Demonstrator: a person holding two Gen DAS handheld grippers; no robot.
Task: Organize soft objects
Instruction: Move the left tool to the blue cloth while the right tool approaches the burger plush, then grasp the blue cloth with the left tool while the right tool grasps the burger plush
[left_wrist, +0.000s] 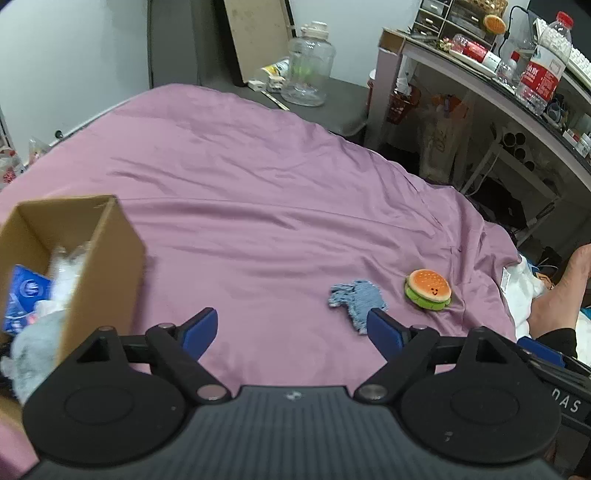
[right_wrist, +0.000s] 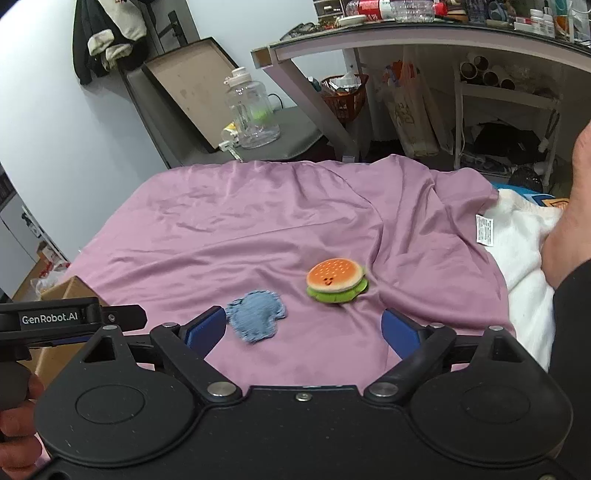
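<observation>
- Currently, two soft things lie loose on the pink sheet (right_wrist: 258, 229): a blue denim patch (right_wrist: 256, 319) and a burger plush (right_wrist: 336, 280), near each other but not touching.
- A cardboard box (left_wrist: 107, 258) stands on the sheet at the left of the left wrist view, well apart from both; it already holds soft stuff, white and grey fluff plus a blue packet, so it is judged to be the collection bin.
- Left gripper (left_wrist: 291, 332): fingers spread wide, nothing between them, hovering over bare sheet between box and patch.
- Right gripper (right_wrist: 304, 332): also spread and empty; the patch sits just ahead of its left finger, the burger further ahead toward the right one.
- Step in hand (judgement): between picks, lining up for the next item. Task partly done; two items left.
- Next move (judgement): the right gripper is better placed. The patch is flat and thin, so the fingers must come down onto the sheet and close over its edge without pinching the sheet too. The burger is thicker and should grip more easily.
</observation>
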